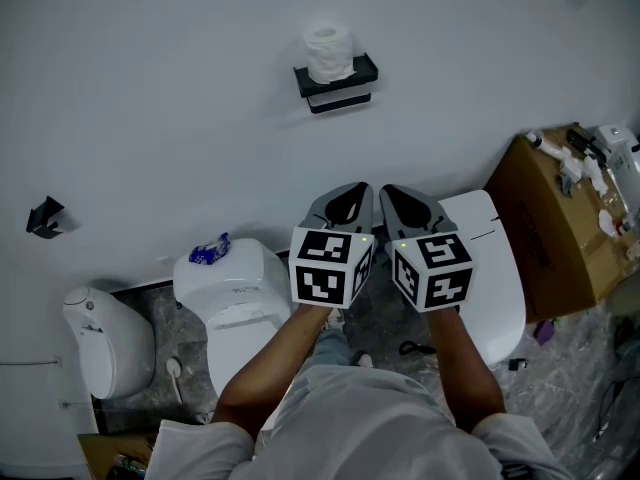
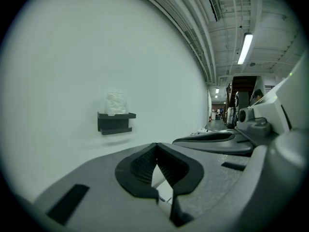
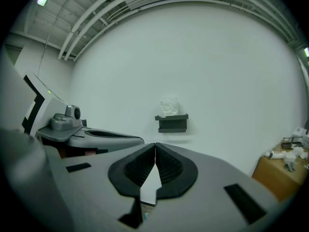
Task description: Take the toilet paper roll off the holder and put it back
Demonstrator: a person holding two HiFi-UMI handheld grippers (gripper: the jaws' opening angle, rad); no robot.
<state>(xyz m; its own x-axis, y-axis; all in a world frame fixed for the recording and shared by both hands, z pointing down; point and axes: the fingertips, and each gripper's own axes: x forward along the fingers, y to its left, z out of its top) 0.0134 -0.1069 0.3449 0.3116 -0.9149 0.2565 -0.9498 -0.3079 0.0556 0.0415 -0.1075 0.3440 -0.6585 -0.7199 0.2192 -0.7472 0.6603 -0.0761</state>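
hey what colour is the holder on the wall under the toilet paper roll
Black. The holder under the white toilet paper roll shows best in the head view.

**Matt finishes, soft paper**

We see a crumpled white paper roll [image 1: 328,52] in a matt black holder [image 1: 340,80] on a smooth matt wall [image 1: 150,88]. The left gripper [image 2: 155,146] and right gripper [image 3: 155,146] have matt grey plastic shells and ribbed black pads [image 2: 140,166].
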